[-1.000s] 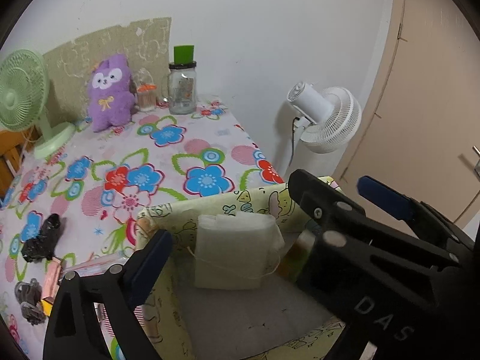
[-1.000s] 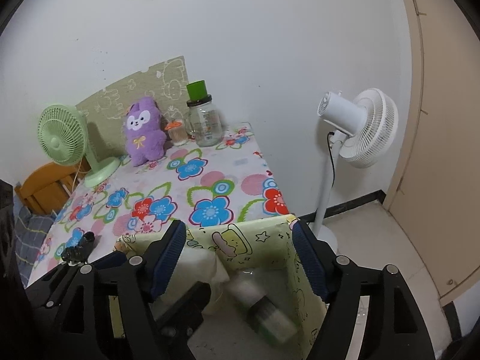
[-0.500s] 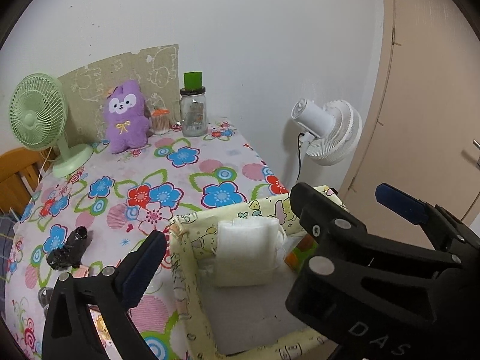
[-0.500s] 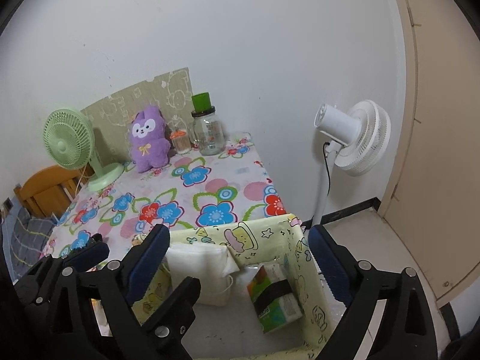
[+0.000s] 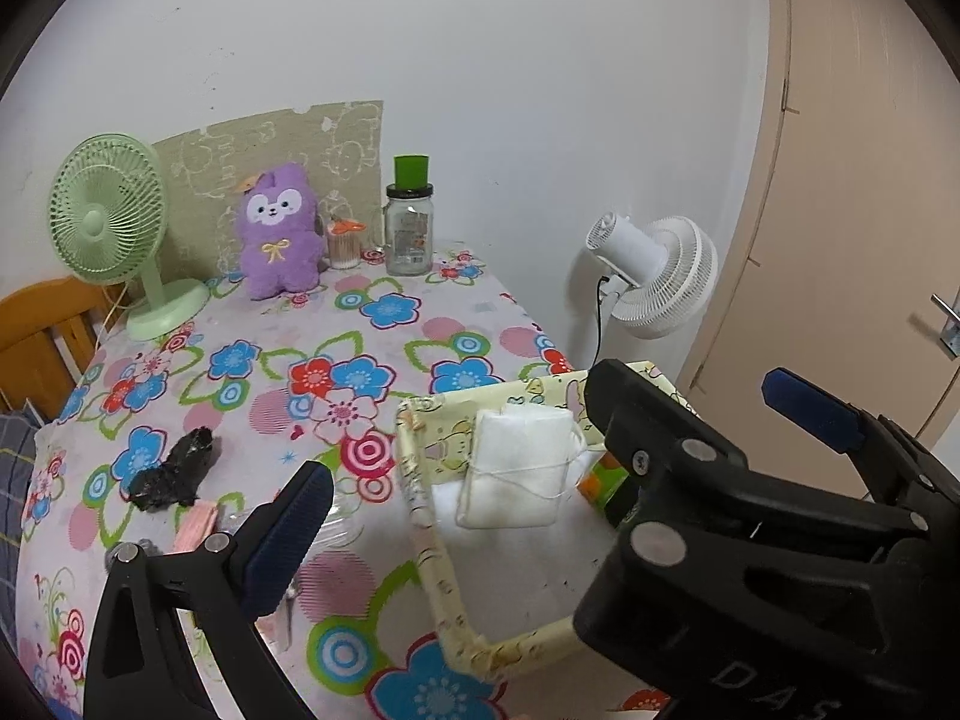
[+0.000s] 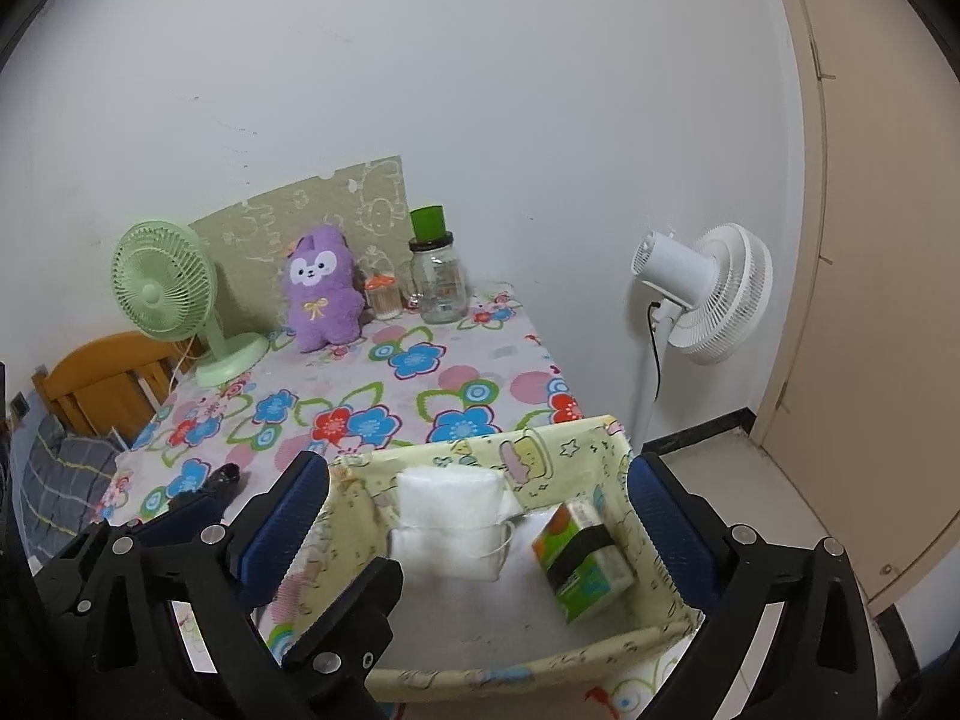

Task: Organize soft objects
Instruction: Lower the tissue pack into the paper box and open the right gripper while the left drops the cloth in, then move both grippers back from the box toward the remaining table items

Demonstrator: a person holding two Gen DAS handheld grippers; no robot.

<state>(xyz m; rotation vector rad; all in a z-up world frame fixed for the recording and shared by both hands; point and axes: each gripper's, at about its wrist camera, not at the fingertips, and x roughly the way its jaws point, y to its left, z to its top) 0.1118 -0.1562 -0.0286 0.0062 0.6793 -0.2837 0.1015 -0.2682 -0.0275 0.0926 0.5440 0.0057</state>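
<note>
Mask pack (image 6: pixel 447 519) lies in the box (image 6: pixel 540 654); right gripper (image 6: pixel 480 516), just opened wide, empty.

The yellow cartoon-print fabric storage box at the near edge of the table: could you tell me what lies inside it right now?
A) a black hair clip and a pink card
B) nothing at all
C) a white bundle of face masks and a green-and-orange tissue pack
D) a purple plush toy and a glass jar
C: inside the yellow cartoon-print fabric storage box rest the white bundle of face masks and the green-and-orange tissue pack, side by side.
</note>
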